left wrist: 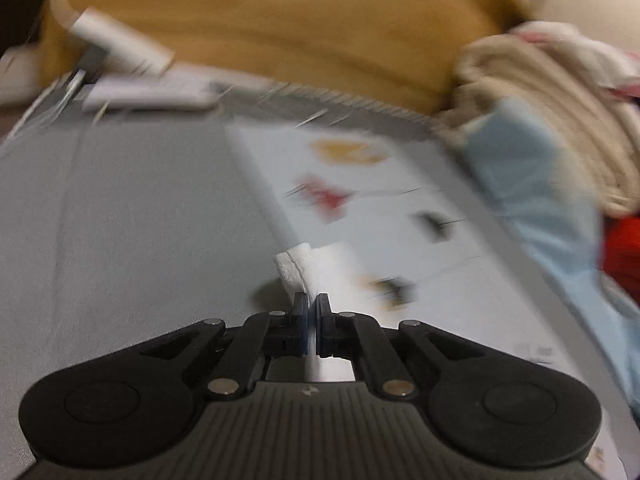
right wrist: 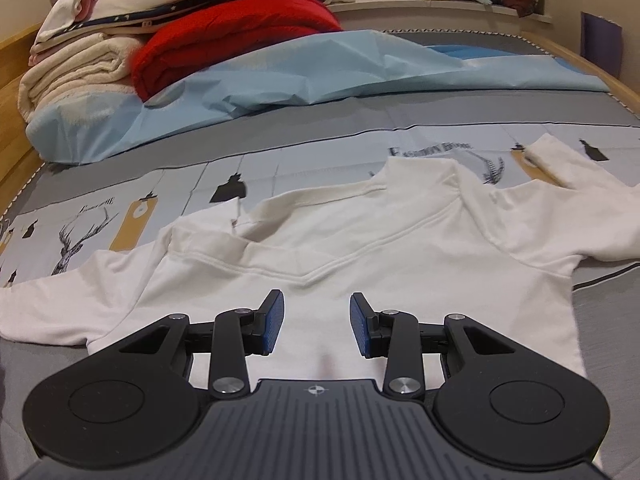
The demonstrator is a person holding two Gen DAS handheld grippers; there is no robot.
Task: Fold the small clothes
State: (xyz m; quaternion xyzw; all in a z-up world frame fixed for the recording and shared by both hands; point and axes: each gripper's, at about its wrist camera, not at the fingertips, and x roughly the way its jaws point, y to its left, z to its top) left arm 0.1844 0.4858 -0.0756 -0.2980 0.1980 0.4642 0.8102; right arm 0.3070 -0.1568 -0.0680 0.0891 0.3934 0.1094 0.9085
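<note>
The white shirt (right wrist: 360,248) is lying flat on the bed (right wrist: 500,120), front down or up I cannot tell, with its collar pointing away and both sleeves spread out to the sides. The left gripper (left wrist: 311,308) is squeezing tight on a bit of white cloth (left wrist: 304,272); it looks like a sleeve end or a hem of the shirt, but that view is blurry, so I am only guessing which part. The right gripper (right wrist: 317,328) is hanging just above the lower middle of the shirt with its jaws wide apart, holding nothing. To me the job is looking like it is just starting: the shirt is still all spread out, and the first fold, bringing one side or sleeve in over the middle, seems to be the step in hand. The next move is asking the left gripper to carry its pinched bit across and lay it down smooth, while the right gripper is needing to press or grab the shirt so it is not sliding. There is lots of open bed in front and to the left for moving. Farther back the blue sheet (right wrist: 320,72), the red blanket (right wrist: 224,36) and the towels (right wrist: 80,72) are piling up, well apart from the shirt. The right sleeve (right wrist: 576,168) is reaching near the side of the right view, so a fold there is having less room to see.
</note>
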